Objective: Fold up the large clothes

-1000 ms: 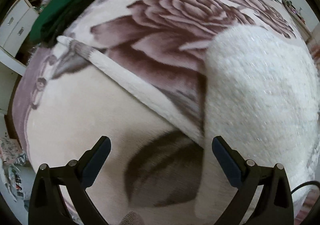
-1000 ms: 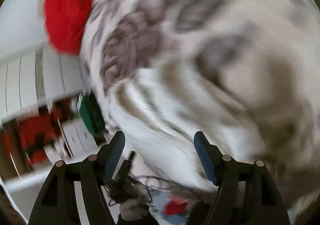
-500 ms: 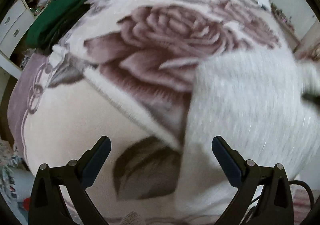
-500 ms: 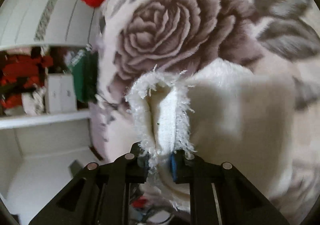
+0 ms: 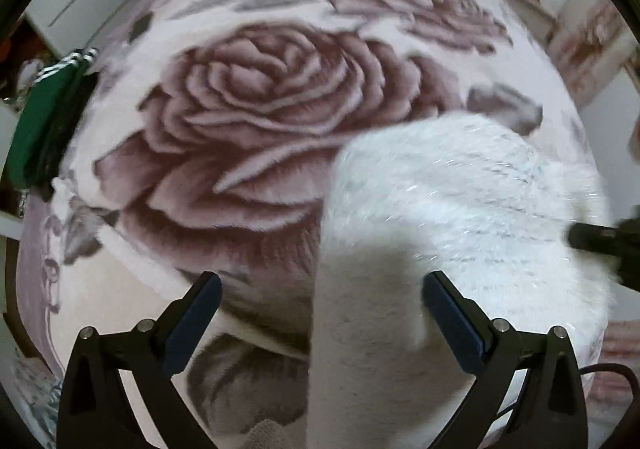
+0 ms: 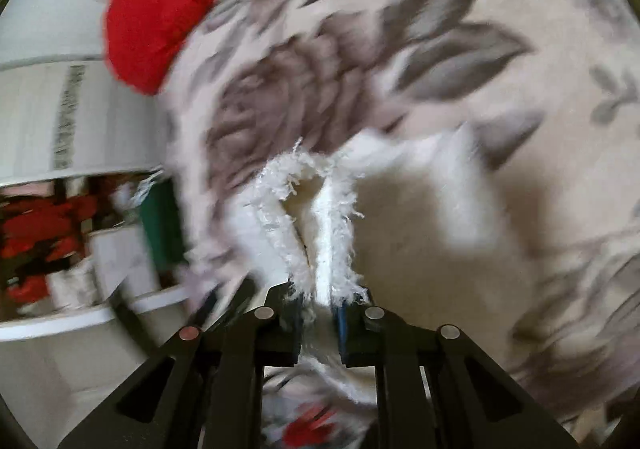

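A fuzzy white garment (image 5: 460, 217) is spread on the rose-print blanket (image 5: 256, 121). Over its near-left edge the left gripper (image 5: 320, 313) is held wide open, empty. At its right, a fringed edge is pinched by the right gripper (image 6: 318, 323). A fold is apparently being started; next, that edge must be carried across.

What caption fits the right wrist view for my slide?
Right gripper shut on the fluffy white fringed garment's edge, above the rose-patterned plush blanket; red cloth behind.

No text, label, brand, number or sign can be read in either view; the rose-patterned blanket (image 5: 256, 97) bears only flowers and leaves; the far shelves (image 6: 60, 233) are too blurred to show any writing.
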